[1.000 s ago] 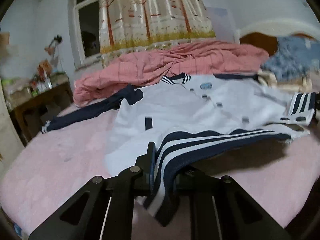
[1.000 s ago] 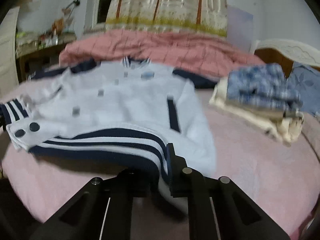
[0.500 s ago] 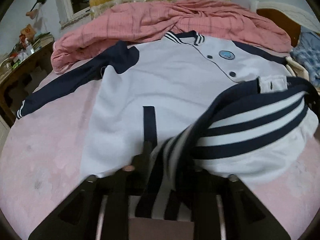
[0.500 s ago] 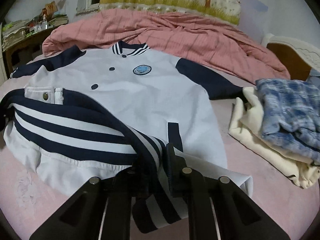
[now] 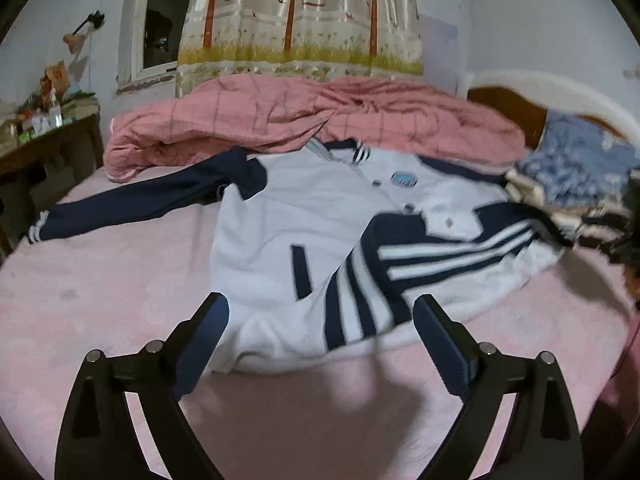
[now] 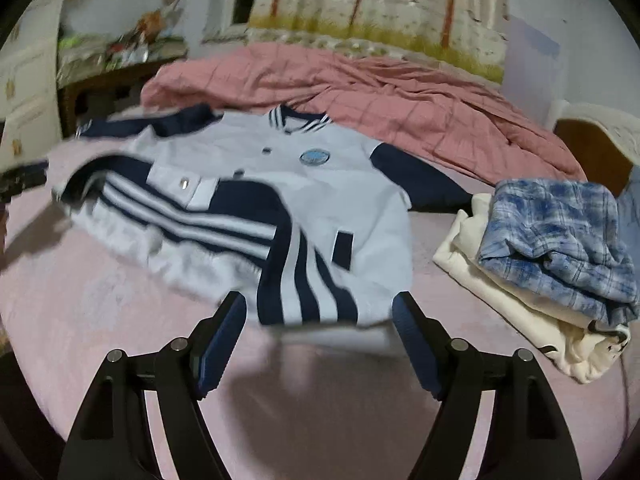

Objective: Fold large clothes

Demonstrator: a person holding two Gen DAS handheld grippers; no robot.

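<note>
Though unfolded, jacket [image 5: 320,216] on bed [image 5: 100,300]

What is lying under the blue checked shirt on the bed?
A cream garment lies folded under the blue checked shirt, on the pink sheet. The shirt covers its upper part, so what kind it is stays unclear.

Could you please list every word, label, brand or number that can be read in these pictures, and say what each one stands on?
No text can be read in either view.
Round blue badge on the chest of the white and navy jacket: there is a pale design inside, too blurred to read.
Items on the side table: packaging too small and blurred to read.
Tree-print curtain: pictures only, no words.
</note>
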